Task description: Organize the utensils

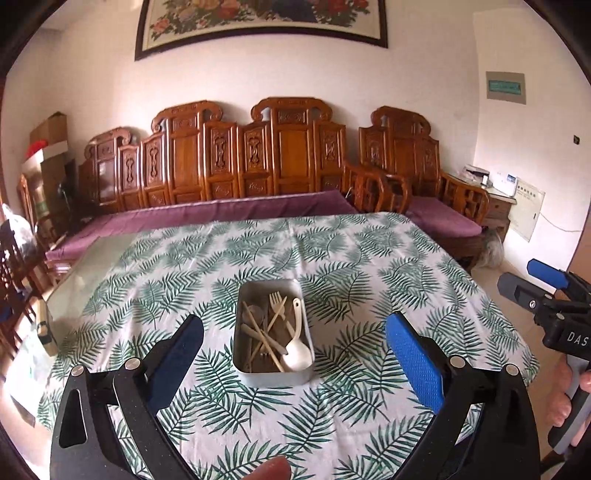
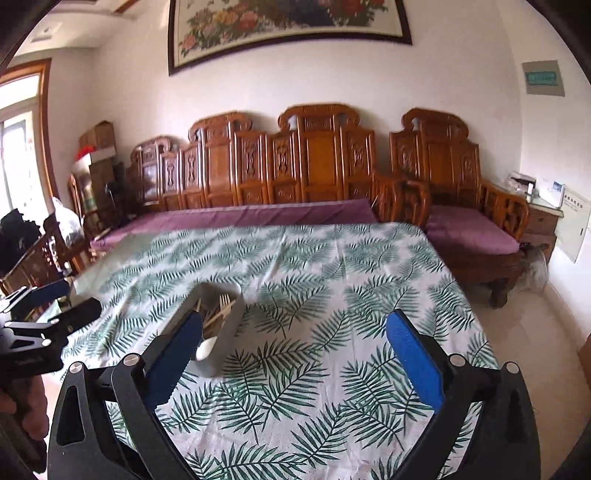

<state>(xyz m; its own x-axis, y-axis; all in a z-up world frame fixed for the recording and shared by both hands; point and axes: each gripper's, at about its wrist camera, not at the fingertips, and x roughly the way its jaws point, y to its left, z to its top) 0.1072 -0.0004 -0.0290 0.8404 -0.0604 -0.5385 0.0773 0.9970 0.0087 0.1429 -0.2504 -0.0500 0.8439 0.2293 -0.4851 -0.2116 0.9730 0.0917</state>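
Since the metal tin [image 1: 274,332] mid-table already holds the fork, white spoon [image 1: 297,353] and chopsticks, keep left gripper [image 1: 295,350] and right gripper [image 2: 293,350] empty, jaws wide, clear of its rim.

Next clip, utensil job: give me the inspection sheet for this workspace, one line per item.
Surface: table under a leaf-print cloth; bare glass shows at its left edge.
Job's things: metal tin at the middle, holding a white spoon, a fork and pale sticks, loosely crossed.
Clutter: nothing seen on the cloth outside the tin.
Grippers: left gripper open, empty, facing the tin; right gripper open, empty, the tin behind its left finger.
Cables: a cord on the wall at the far right; none on the table.
Surroundings: carved wooden bench with purple cushions, framed flower picture, boxes in the left corner.
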